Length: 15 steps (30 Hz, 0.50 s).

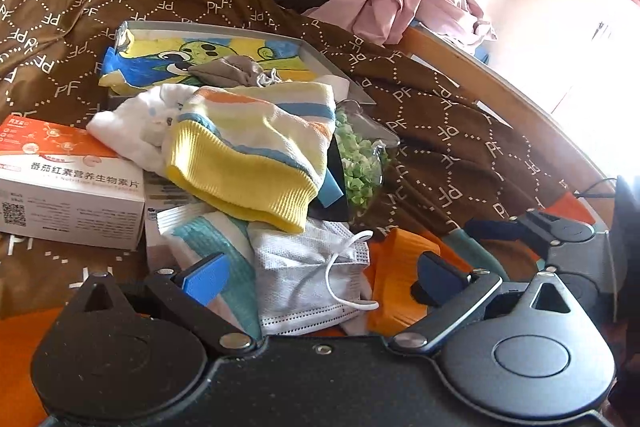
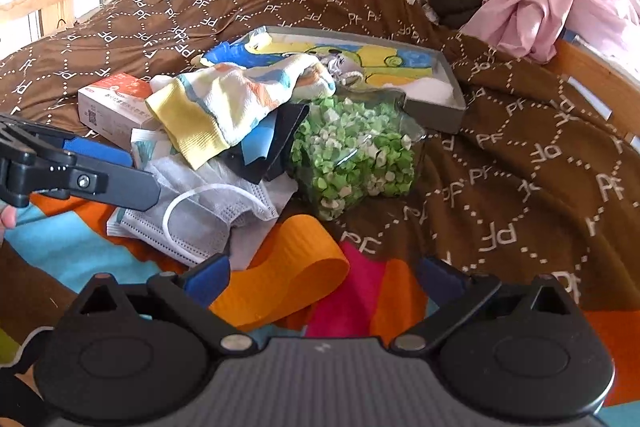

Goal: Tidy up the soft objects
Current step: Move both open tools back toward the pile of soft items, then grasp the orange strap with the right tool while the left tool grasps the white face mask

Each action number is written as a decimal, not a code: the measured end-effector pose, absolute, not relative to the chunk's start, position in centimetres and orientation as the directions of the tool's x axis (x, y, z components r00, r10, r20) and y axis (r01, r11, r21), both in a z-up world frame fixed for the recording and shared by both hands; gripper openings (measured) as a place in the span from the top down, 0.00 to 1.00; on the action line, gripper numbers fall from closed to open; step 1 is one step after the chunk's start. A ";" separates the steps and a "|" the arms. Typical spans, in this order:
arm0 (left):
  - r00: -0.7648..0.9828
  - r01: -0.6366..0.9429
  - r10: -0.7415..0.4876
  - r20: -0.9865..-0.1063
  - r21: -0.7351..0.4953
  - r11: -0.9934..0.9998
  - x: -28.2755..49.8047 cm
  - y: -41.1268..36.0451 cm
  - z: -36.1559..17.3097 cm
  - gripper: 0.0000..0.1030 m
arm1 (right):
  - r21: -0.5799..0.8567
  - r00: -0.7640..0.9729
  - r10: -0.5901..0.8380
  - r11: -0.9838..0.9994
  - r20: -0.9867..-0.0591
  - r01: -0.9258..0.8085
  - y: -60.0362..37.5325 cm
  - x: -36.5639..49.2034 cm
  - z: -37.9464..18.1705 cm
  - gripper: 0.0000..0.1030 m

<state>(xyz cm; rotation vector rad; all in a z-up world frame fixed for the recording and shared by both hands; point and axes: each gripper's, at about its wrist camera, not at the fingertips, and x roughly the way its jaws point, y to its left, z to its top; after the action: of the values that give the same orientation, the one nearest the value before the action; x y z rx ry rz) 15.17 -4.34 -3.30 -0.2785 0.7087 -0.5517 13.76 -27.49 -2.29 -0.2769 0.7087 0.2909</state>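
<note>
Blue-padded fingers of the left claw (image 1: 320, 277) are spread wide, low over a grey face mask (image 1: 308, 275) at the near edge of a heap on the bed; nothing is pinched. The right claw (image 2: 324, 277) is likewise spread and empty, hovering over an orange fabric band (image 2: 288, 267)

Just beyond the mask lies a striped knitted hat (image 1: 248, 147) with a yellow cuff, resting on white cloth, with a clear bag of green paper stars (image 2: 352, 155) beside it. Farther back sits a shallow grey box (image 2: 448, 107) lined with a cartoon cloth, seemingly the place for soft things

A sound grasp would likely close on the mask's body, not its thin ear loop, lifting clear so the hat is not dragged along

Readable writing: the brown blanket (image 1: 440, 131) repeats "PF"; the white-and-orange carton (image 1: 68, 179) reads "番茄红素营养生物素片" and carries a QR code
</note>
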 end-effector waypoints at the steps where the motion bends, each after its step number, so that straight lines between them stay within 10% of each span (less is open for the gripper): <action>1: 0.621 0.381 -0.570 -0.537 -0.429 0.819 15.3 -4.4 -3.4 0.05 | -0.145 0.719 0.168 0.925 -0.674 -0.352 -27.5 13.9 -2.4 0.04; 15: 0.588 0.340 -0.606 -0.535 -0.516 0.786 16.4 -4.4 -4.3 0.30 | -0.045 0.697 0.203 0.946 -0.688 -0.320 -28.4 16.0 -3.6 0.29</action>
<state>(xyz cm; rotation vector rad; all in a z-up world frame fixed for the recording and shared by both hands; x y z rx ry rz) 16.40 -4.37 -4.27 -0.3817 0.7602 -0.5668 16.00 -28.38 -3.61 -0.1664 0.7455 0.2930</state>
